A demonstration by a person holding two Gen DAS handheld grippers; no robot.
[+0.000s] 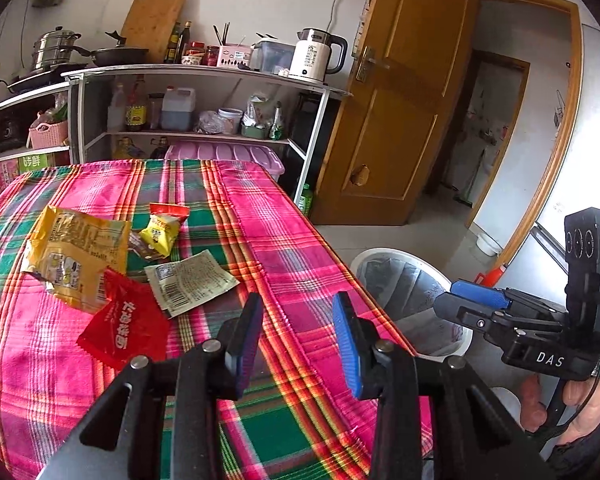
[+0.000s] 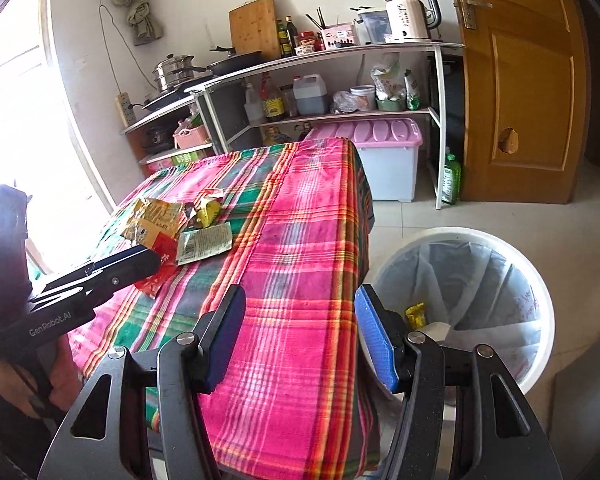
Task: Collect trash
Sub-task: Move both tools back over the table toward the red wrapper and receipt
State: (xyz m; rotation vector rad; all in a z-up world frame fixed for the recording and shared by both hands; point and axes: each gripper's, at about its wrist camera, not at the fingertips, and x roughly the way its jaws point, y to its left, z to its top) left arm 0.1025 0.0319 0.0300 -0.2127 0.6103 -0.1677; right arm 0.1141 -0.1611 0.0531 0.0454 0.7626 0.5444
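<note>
The left tool [image 1: 298, 320] hangs over the near part of the bench [image 1: 308, 248], its blue pads parted and nothing between them, so it is released. The right tool [image 2: 300, 320] is likewise released, pads spread wide with only the plaid cloth showing through the gap (it sits at the bench's near corner, pointing downward). From the left wrist view, the right tool appears at 3 o'clock, over the bin. Just beyond the left tool, at about 10 o'clock, lies the red wrapper [image 1: 126, 328], and touching its upper edge is the large yellow bag [image 1: 74, 256]. At 11 o'clock the pale printed sachet [image 1: 190, 280] lies flat beside them, and a little farther on sits the small yellow packet [image 1: 162, 232]; all this trash is clustered on the bench's left half. On the floor just off the bench's right edge, at 4 o'clock in the right wrist view, stands the white lined bin [image 2: 540, 300], with a yellow scrap [image 2: 415, 314] inside. Farther back are the shelves [image 1: 196, 74] with a kettle [image 1: 318, 56] on top, and a wooden door [image 1: 400, 92].
</note>
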